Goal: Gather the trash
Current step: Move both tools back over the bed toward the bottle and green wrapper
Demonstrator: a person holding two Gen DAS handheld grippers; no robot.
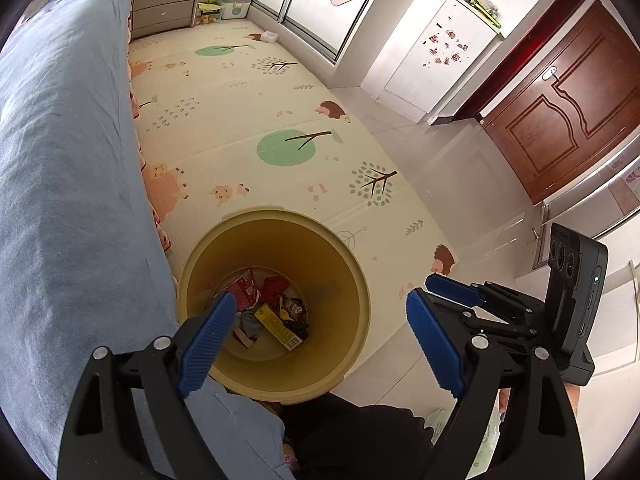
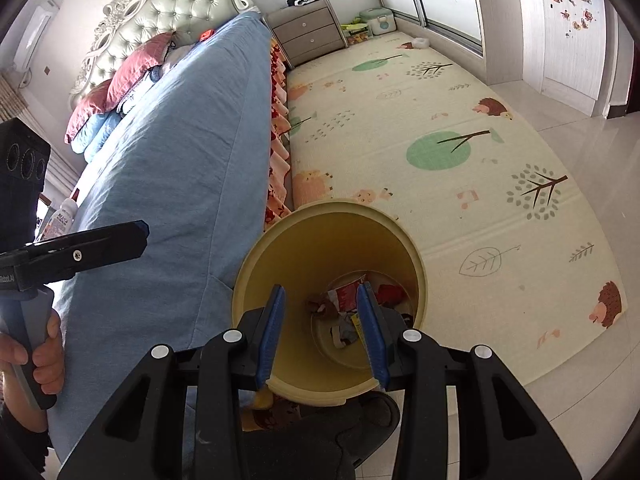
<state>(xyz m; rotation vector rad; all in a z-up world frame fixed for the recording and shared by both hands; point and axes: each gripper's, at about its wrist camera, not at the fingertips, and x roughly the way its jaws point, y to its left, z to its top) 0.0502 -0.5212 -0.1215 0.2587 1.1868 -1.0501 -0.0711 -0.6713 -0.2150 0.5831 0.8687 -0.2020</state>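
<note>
Both the left claw (image 1: 320, 312) and the right claw (image 2: 324, 312) hang with jaws apart and empty above the yellow bin (image 1: 352, 280), whose trash (image 1: 272, 312) lies at its bottom; lowering either could knock the bin's rim and tip it.
</note>
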